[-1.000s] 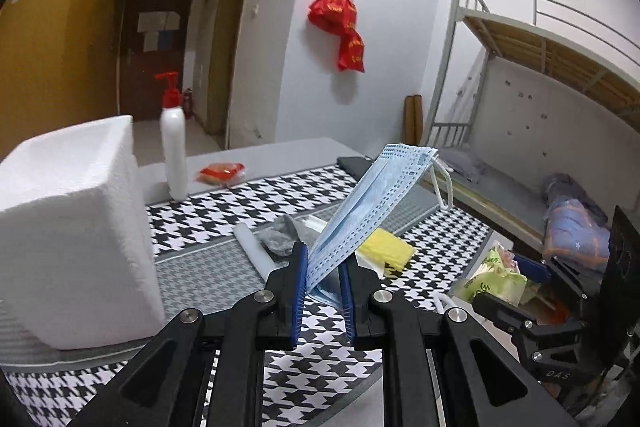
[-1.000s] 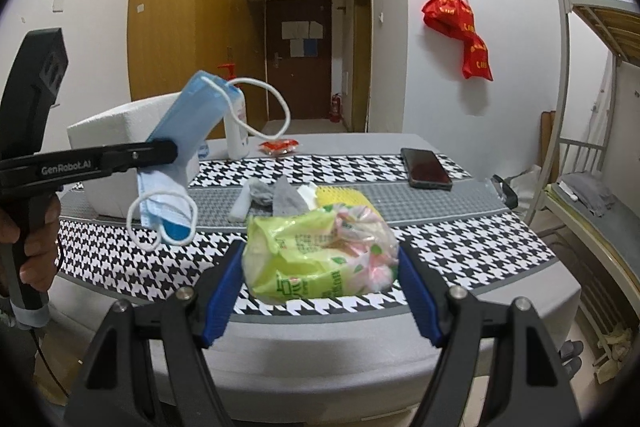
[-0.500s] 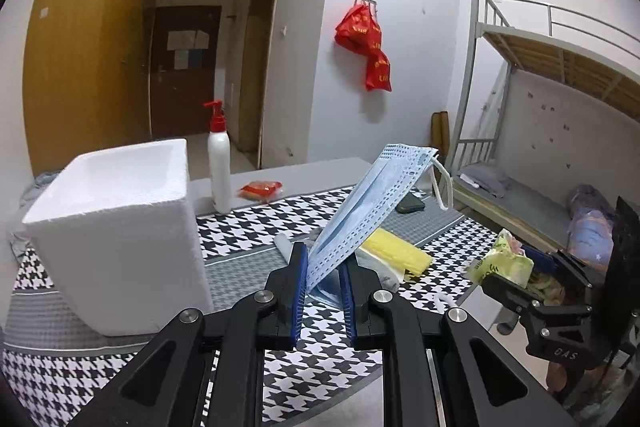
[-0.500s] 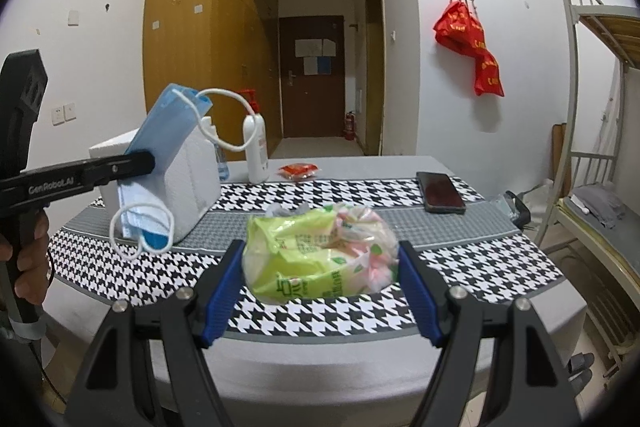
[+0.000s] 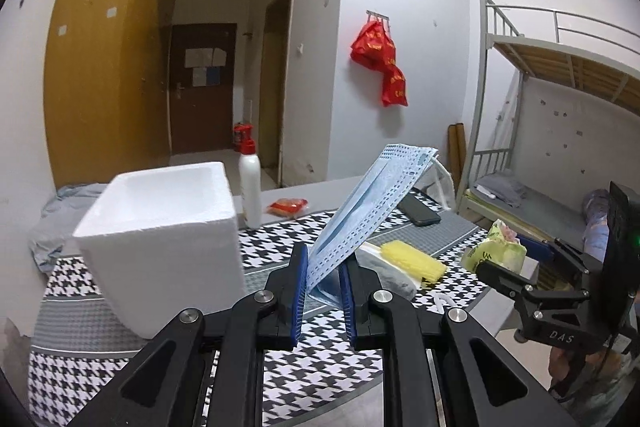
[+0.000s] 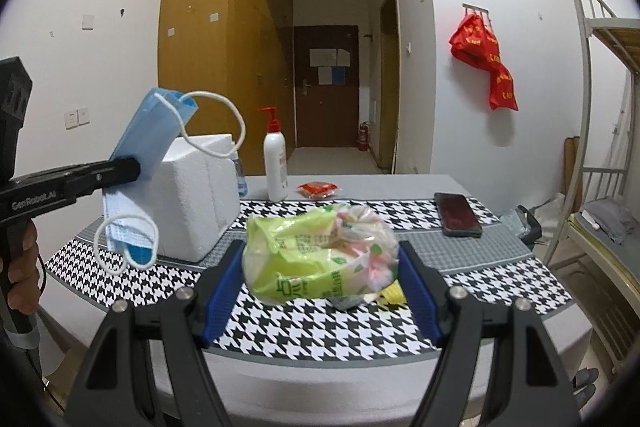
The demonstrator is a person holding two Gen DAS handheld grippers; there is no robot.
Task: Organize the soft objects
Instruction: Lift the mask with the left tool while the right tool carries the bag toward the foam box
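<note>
left gripper [image 5: 323,281] is clamped on a floppy blue face mask [image 5: 370,205] up beside the foam box [image 5: 168,235]; right gripper [image 6: 320,287] squeezes a crinkly tissue pack [image 6: 320,259] above the table (both featherlight, grab mid-body).

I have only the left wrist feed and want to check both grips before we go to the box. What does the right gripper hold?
Observer: The right gripper is clamped on a green and pink tissue pack, lifted clear of the table.
Operator: I see only the mask's upper part. Do the ear loops hang free?
Observer: Yes. One loop of the blue face mask dangles below the left gripper, and the other arcs in front of the white foam box.
Operator: Is anything behind the box?
Observer: A small clear bottle with a blue base stands just beside its far corner.
</note>
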